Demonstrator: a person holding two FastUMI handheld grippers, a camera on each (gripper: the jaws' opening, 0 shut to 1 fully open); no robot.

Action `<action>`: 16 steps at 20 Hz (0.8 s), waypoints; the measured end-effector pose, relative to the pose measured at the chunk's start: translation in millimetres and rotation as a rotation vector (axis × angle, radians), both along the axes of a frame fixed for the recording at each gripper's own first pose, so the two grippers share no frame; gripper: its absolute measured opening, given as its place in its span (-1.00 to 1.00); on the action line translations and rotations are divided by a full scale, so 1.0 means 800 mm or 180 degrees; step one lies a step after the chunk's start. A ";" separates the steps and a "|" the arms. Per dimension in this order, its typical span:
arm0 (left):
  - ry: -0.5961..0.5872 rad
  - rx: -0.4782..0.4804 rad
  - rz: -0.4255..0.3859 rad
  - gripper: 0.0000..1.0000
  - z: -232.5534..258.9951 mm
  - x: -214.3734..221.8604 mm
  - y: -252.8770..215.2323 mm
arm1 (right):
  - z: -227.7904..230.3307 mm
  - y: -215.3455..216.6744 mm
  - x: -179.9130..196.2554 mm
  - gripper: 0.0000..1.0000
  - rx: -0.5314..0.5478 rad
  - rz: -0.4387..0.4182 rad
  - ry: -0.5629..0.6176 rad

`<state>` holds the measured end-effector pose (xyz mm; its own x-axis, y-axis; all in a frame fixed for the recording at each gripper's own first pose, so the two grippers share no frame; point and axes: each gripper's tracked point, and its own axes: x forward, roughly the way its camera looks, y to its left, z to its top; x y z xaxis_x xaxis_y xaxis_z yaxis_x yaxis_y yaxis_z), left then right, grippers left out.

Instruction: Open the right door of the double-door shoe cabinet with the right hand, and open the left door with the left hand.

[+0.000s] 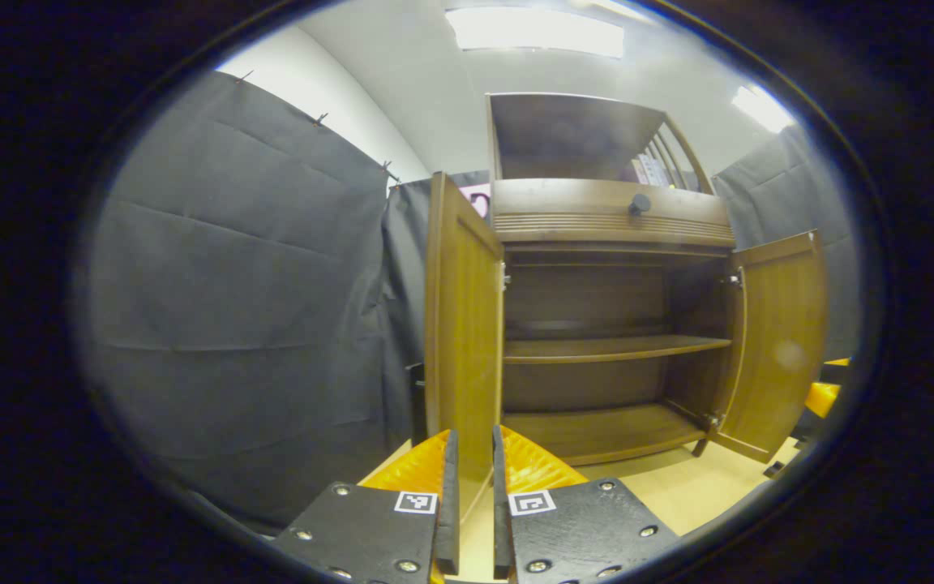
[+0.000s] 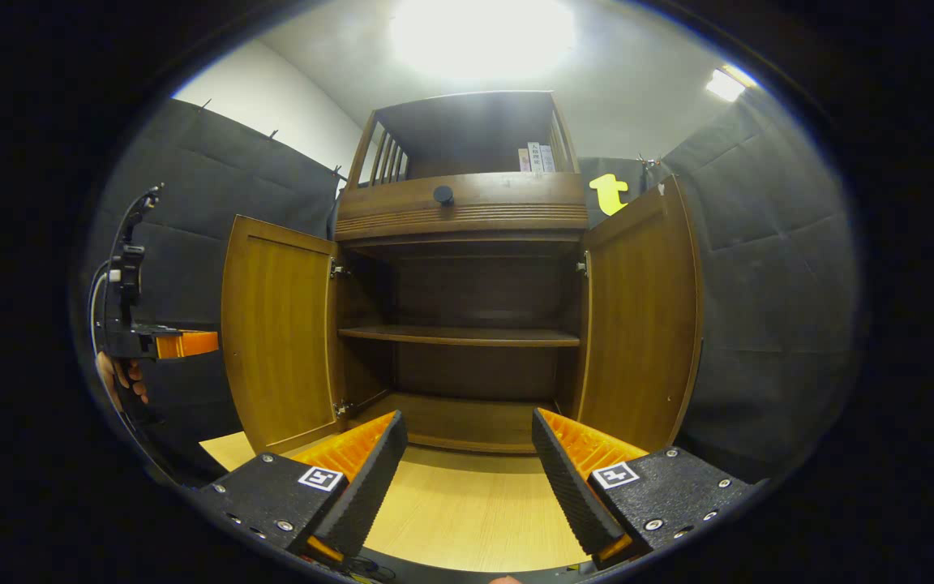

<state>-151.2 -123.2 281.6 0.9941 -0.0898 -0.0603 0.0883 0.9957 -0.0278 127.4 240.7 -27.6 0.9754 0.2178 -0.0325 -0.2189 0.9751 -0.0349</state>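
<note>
The wooden shoe cabinet (image 2: 459, 207) stands ahead with both doors swung out. Its left door (image 2: 280, 332) and right door (image 2: 641, 316) show their inner faces, and the two bare shelves are exposed. In the left gripper view the left door (image 1: 463, 324) is nearly edge-on and the right door (image 1: 775, 341) hangs wide. My left gripper (image 1: 475, 438) has a narrow gap between its fingers, nothing is held, and it sits short of the left door. It also appears as the left gripper (image 2: 191, 343), beside that door's free edge. My right gripper (image 2: 468, 418) is open and centred before the cabinet.
A drawer with a round knob (image 2: 443, 195) sits above the doors, under a railed top shelf (image 2: 467, 134). The floor (image 2: 467, 503) is light wood. Black cloth walls (image 1: 248, 308) close in on both sides. A hand (image 2: 122, 377) holds the left gripper.
</note>
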 end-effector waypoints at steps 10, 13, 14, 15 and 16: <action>-0.0094 0.0037 -0.0071 -0.69 0.006 -0.062 -0.054 | 0.002 -0.036 0.000 0.91 0.0100 -0.0250 -0.0029; -0.0108 0.0060 -0.0050 -0.65 0.000 -0.066 -0.052 | -0.003 -0.039 -0.004 0.89 0.0121 -0.0279 0.0001; -0.0115 0.0061 -0.0064 -0.55 -0.002 -0.069 -0.052 | -0.004 -0.039 -0.004 0.91 0.0133 -0.0284 0.0005; -0.0116 0.0076 -0.0059 -0.55 -0.003 -0.070 -0.052 | -0.002 -0.039 -0.005 0.91 0.0146 -0.0292 -0.0002; -0.0138 0.0092 -0.0036 -0.47 -0.003 -0.073 -0.050 | -0.001 -0.040 -0.005 0.92 0.0152 -0.0303 -0.0012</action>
<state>-209.8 -163.1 279.2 0.9948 -0.0999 -0.0200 0.1000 0.9950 0.0050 123.4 208.3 -28.7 0.9919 0.1255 -0.0205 -0.1252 0.9921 0.0116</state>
